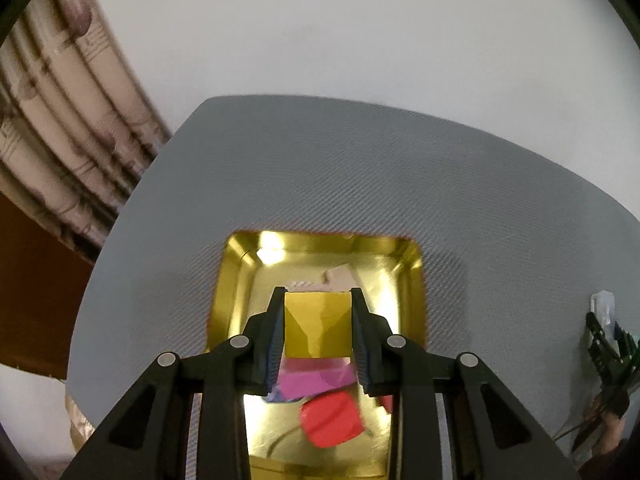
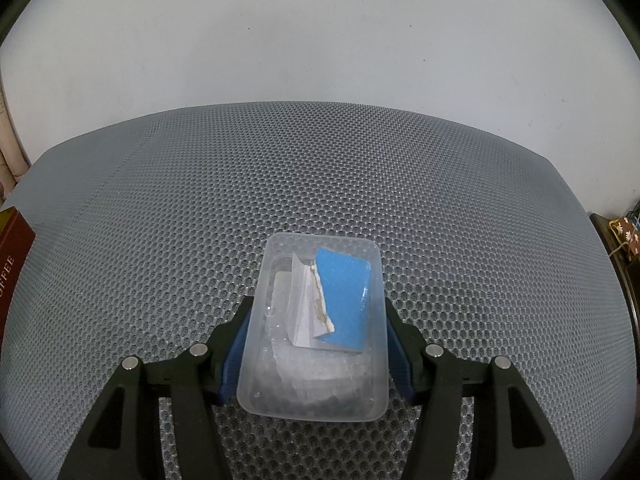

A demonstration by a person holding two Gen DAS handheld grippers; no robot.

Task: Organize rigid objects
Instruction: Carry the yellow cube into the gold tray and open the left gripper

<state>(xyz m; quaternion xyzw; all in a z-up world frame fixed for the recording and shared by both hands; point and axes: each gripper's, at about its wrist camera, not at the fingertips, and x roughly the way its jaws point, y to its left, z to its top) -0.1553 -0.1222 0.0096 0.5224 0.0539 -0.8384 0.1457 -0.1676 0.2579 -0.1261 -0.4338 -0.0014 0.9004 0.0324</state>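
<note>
Two containers, left claw (image 1: 318,300) gripping yellow block (image 1: 316,326) over gold tray (image 1: 408,280), right claw (image 2: 316,312) clamping clear tub (image 2: 256,344) holding blue piece (image 2: 344,300)

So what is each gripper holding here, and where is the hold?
Left gripper: yellow block, clamped on its two opposite side faces above the gold tray. Right gripper: clear plastic container, fingers against its long side walls.
</note>
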